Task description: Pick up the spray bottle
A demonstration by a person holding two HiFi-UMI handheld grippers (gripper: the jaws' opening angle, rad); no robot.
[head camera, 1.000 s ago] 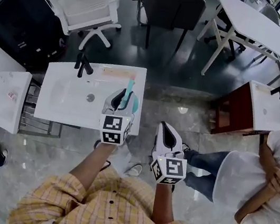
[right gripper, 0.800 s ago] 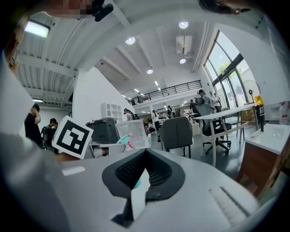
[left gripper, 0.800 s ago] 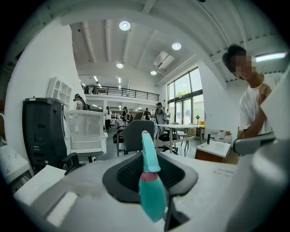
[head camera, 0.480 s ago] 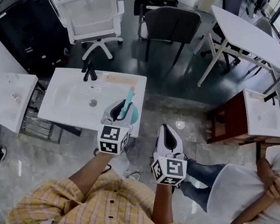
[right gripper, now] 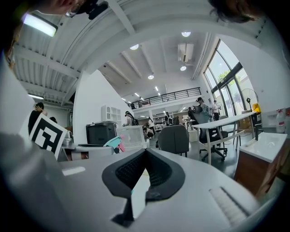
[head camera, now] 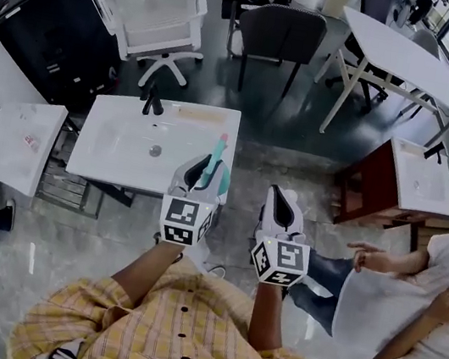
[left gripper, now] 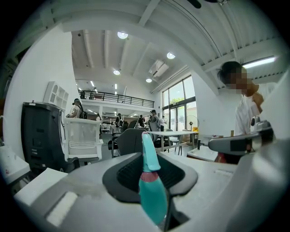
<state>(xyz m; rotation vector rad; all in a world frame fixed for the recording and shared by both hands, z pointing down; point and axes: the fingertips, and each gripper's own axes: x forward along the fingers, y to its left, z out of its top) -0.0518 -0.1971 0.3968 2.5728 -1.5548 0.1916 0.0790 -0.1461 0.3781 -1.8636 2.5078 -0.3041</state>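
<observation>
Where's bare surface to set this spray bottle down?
Sink top is bare on its right strip, between basin and right edge, nearest the spray bottle. The faucet crowds the rear left. The counter left of it is mostly bare too.

Bottle (head camera: 216, 156): teal, rounded body, reddish band at the neck, slim teal spray head on top. The left gripper (head camera: 203, 169) pads are clamped on the body. It's roughly upright with a slight tilt, head poking up past the jaw tips. In head view it sits over the near right corner of the white sink (head camera: 108, 154). The right gripper view catches only its teal-and-pink top.
</observation>
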